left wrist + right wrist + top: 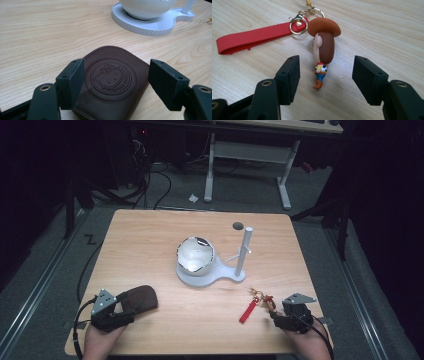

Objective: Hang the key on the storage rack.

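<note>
High view: left claw [125, 308] at brown leather pouch [140, 299], right claw [276, 314] by cowboy keychain [261, 301] on tabletop [150, 245].
Left gripper view: jaws wide, straddling pouch [112, 82], no contact.
Right gripper view: jaws wide, nothing gripped; figure [324, 47] lies ahead. Advance, centre on body, then close.

Left gripper [120, 312] low at near left, jaws spread; right gripper [277, 316] near right, jaws wide apart.
</note>
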`<state>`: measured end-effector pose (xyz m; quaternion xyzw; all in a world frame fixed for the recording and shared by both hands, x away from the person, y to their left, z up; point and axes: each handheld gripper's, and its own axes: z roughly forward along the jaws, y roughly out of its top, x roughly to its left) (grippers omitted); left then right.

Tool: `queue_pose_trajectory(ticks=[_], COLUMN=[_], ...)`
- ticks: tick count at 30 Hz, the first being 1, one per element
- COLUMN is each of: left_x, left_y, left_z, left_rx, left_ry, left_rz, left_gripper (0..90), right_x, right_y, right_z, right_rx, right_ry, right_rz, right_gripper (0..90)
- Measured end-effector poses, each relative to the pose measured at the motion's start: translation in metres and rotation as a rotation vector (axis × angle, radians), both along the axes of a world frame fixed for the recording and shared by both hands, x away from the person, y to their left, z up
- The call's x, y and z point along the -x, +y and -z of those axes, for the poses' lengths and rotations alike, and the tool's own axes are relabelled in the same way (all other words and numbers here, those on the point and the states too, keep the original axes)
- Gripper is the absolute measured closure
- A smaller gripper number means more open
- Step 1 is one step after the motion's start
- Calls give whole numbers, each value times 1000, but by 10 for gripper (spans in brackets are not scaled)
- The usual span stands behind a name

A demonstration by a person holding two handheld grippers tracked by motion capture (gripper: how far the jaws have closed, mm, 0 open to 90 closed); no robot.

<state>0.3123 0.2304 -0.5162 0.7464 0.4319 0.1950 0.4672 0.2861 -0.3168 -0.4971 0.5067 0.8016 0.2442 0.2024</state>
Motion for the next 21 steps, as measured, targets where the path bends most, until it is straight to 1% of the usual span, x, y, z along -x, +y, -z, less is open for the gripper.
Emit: queue_pose_trajectory(ticks=[1, 2, 3, 6, 7, 8, 10, 12, 13, 15, 16, 20, 21], left_x=[0, 0, 0, 0, 0, 0, 0, 0, 0, 0, 0, 0, 0], left_y=[0, 0, 0, 0, 0, 0, 0, 0, -1, -1, 0, 0, 0], left_z=[0, 0, 0, 0, 0, 0, 0, 0, 0, 0, 0, 0, 0], left_rx=[0, -2, 0, 1, 0, -1, -3, -2, -2, -2, -2, 1, 1], left_ry=[0, 0, 0, 0, -1, 0, 1, 2, 2, 3, 3, 4, 4], left_rz=[0, 1, 1, 3, 4, 5, 7, 9, 10, 11, 12, 12, 13], left_gripper=[296, 296, 296, 296, 296, 296, 295, 296, 296, 295, 295, 295, 295], right_x=[0, -1, -3, -4, -5, -5, -7, -8, -8, -8, -9, -11, -11], right_y=[0, 0, 2, 3, 4, 4, 5, 9, 11, 12, 15, 20, 20], right_z=[0, -1, -3, -4, -4, -4, -3, -4, -4, -5, -6, -8, -8], right_rx=[0, 3, 12, 20, 30, 30, 45, 82, 90, 94, 110, 132, 132], right_ry=[0, 9, 29, 48, 73, 73, 89, 110, 115, 123, 134, 160, 160], right_rz=[0, -7, -20, -27, -33, -33, -45, -65, -71, -71, -84, -104, -104], right_gripper=[390, 387, 387, 386, 385, 385, 385, 385, 384, 384, 384, 381, 381])
